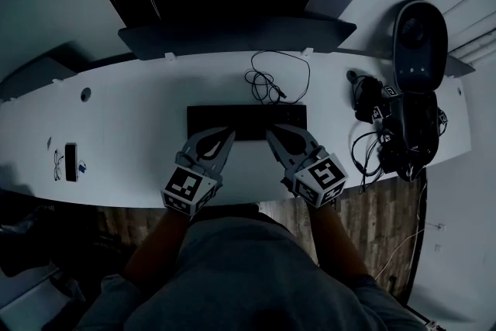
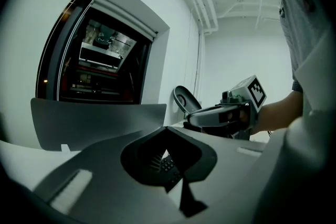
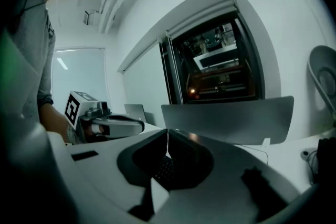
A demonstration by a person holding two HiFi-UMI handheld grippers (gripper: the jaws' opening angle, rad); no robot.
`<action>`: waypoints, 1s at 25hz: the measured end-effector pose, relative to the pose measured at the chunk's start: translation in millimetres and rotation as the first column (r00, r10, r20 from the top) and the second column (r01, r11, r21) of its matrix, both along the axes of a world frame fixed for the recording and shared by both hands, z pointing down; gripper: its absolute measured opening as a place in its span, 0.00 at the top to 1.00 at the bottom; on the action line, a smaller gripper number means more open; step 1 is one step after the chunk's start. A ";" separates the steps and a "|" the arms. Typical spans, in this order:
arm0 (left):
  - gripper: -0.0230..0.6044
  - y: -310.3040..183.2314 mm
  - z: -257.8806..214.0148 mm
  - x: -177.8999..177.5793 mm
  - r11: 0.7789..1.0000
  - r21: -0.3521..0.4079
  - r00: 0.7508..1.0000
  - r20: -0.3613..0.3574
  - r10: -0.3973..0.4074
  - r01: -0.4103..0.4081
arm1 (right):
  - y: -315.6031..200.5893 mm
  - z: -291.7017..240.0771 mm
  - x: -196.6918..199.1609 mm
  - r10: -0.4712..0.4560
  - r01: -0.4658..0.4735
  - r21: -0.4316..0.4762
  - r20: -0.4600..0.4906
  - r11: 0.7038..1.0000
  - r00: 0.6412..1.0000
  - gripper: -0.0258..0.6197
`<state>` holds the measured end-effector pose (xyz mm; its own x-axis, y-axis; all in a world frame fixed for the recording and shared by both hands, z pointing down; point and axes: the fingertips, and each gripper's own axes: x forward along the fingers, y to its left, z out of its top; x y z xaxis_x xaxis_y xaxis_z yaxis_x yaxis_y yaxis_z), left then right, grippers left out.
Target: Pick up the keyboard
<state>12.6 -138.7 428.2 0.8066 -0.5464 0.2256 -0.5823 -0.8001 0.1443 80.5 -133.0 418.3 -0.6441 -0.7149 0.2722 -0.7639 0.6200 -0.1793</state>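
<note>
The keyboard [image 1: 246,120] lay flat on the white desk [image 1: 139,128], centred just in front of the monitor [image 1: 232,35], with a loose cable [image 1: 267,81] coiled behind it. Both tools sat over its near edge: the left gripper [image 1: 226,137] toward the left half, the right gripper [image 1: 276,134] toward the right half. Each gripper view showed its 2 jaws brought together at the tips with nothing held, and dark keys [image 2: 167,165] visible through the gap below them. The step in hand looked like the approach, with no grasp made. The next move probably called for spreading both pairs of jaws, turning them to straddle the thin edge, then closing evenly on the 2 sides so the board would rise level.
</note>
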 end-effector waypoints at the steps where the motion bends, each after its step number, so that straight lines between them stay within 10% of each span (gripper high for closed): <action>1: 0.95 -4.9 4.6 -1.2 1.000 -0.010 1.000 -0.001 0.002 -0.002 | -5.1 3.4 -0.5 0.005 -0.005 -0.007 -0.005 1.000 1.000 0.93; 25: 0.95 -58.5 96.4 -31.1 0.963 -0.215 0.985 0.099 -0.144 0.162 | -63.3 96.4 57.7 0.049 -0.059 -0.214 -0.049 0.975 0.998 0.93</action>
